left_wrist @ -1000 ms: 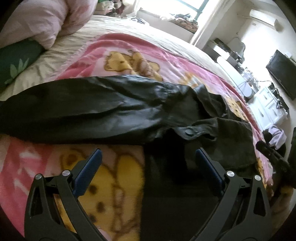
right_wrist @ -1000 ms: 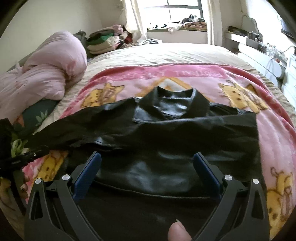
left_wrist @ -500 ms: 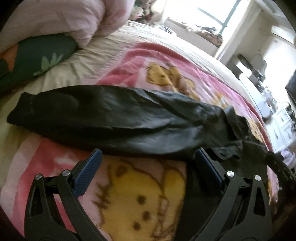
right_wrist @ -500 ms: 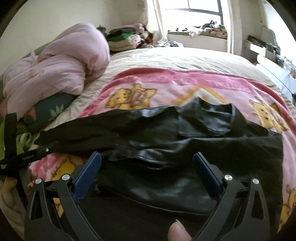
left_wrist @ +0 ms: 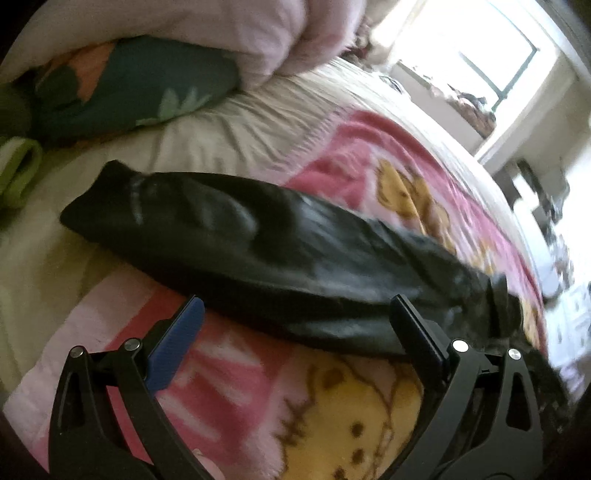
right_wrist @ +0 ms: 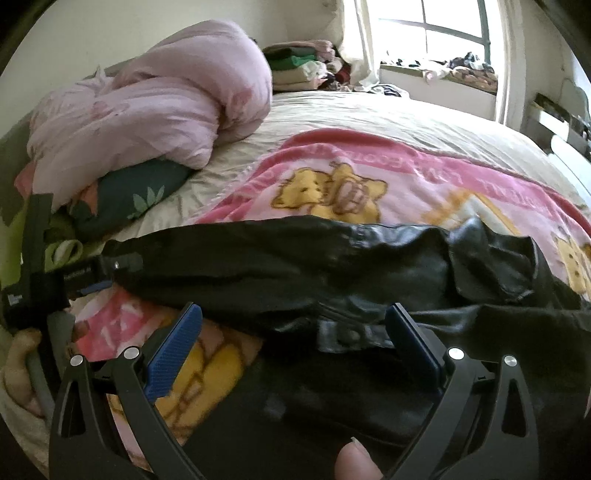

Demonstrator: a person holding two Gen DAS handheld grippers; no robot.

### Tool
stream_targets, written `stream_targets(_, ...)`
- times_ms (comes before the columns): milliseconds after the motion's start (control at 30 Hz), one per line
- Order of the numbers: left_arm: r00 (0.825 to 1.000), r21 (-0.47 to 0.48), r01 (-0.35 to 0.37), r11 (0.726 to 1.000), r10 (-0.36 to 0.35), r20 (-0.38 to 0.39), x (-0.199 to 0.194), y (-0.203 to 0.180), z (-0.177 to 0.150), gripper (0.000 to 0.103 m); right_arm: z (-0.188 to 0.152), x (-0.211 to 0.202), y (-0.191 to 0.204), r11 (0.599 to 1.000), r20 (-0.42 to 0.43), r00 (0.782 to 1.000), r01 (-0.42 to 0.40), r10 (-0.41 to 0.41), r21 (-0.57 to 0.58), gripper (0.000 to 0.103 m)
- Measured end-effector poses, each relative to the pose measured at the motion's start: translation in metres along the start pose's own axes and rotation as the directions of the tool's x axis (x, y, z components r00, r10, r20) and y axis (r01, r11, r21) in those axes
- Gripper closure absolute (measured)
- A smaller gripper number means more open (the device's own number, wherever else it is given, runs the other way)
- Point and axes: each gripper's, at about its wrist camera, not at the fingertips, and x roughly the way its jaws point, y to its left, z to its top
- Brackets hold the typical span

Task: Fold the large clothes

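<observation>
Bedroom, daylit. Big window [right_wrist: 436, 26] at far wall, blown-out bright, w/ cluttered sill [right_wrist: 454, 74]. Bed [right_wrist: 388, 114] fills most of view: beige sheet, pink bear-print blanket [right_wrist: 369, 173] on top. Bunched pink duvet [right_wrist: 159, 107] at left over a dark green leaf-print pillow [right_wrist: 136, 192]. Folded clothes stack [right_wrist: 299, 66] behind. Plain pale wall [right_wrist: 147, 22].

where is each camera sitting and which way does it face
Left wrist: on the left gripper, low over the bed, facing the black leather jacket's sleeve; its open fingers show.
Right wrist: on the right gripper, facing the jacket body, pink rolled duvet and window; open fingers, a thumb tip and the left gripper show.
Shared: jacket, pink bear-print blanket.
</observation>
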Motion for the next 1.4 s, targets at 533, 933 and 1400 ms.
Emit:
stream_targets(533, 0.995, -0.234, -0.101, 0.967, 0.096, -0.03, 0.021, 0.076, 0.016, 0.009, -0.006, 0.015, 0.026, 0.999, -0.039, 0.998, -0.046, 0.046, -0.009, 0.004)
stream_targets(933, 0.987, -0.273, -0.097, 0.957, 0.129, 0.099, 0.039, 0.086, 0.027, 0.08, -0.023, -0.026, -0.015, 0.999, -0.037, 0.999, 0.032, -0.032, 0.018, 0.004)
stream_targets(1400, 0.918, -0.022, 0.145, 0.989, -0.127, 0.375, -0.061, 0.006, 0.03, 0.103, -0.063, -0.065, -0.07, 0.985, -0.047, 0.998, 0.056, -0.049, 0.161, 0.004)
